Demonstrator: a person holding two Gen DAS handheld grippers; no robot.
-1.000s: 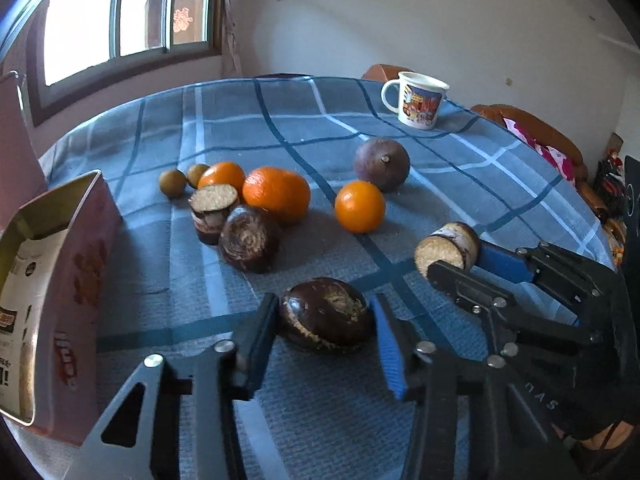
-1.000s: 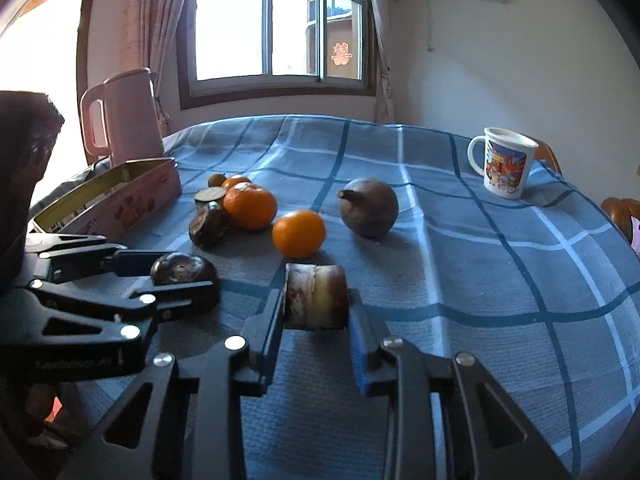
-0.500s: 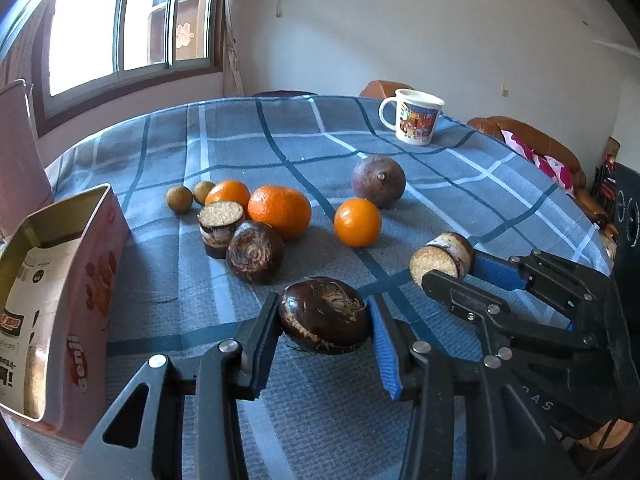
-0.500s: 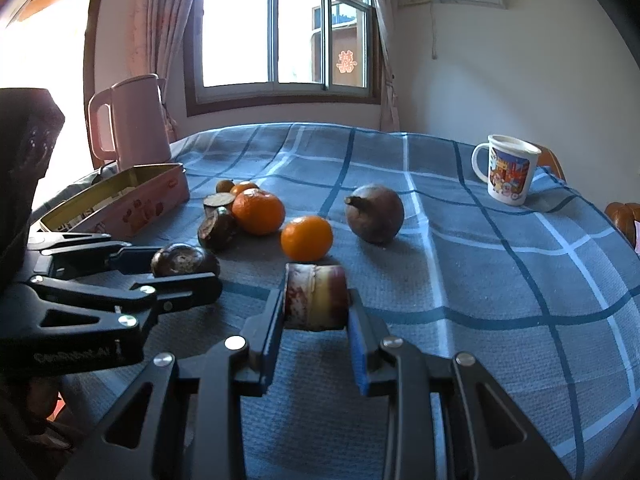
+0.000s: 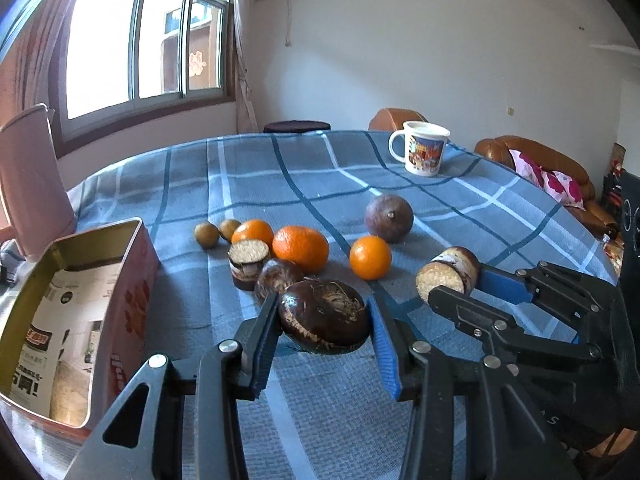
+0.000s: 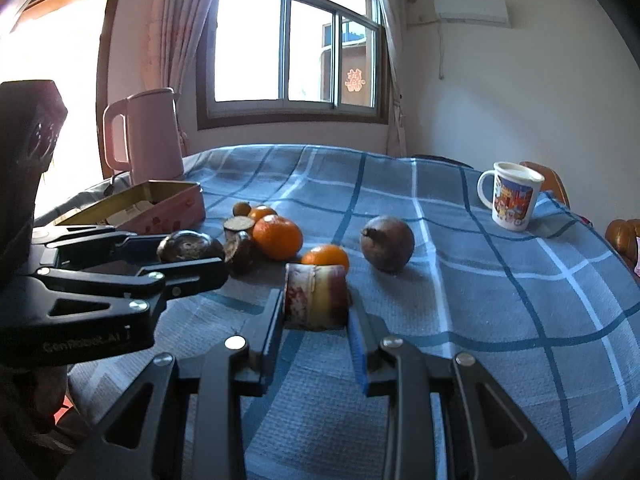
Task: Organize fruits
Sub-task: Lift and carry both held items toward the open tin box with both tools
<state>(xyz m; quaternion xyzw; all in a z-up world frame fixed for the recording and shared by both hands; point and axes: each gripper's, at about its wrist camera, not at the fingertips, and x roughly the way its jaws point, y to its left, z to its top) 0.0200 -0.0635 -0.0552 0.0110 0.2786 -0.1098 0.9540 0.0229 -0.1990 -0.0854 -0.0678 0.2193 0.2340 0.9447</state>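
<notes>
Both grippers have lifted their pieces clear of the blue plaid tablecloth (image 5: 280, 168) since a second ago.

Left gripper (image 5: 325, 344) is clamped on the glossy dark-brown round fruit (image 5: 323, 317); right gripper (image 6: 316, 324) pinches the short cut brown stalk chunk (image 6: 315, 297). Next stop is probably the open pink tin box (image 5: 132, 264) at near left, while the oranges wait mid-table.

Left black two-finger gripper with blue pads (image 5: 324, 320) closed on dark brown round water chestnut (image 5: 324, 322), held off tabletop, fingers pointed forward, roughly level. Right black two-finger gripper with blue pads (image 6: 316, 314) closed on short cut cane segment with pale fibrous end (image 6: 315, 296), also raised. Both grippers side by side, near each other, not touching.
</notes>
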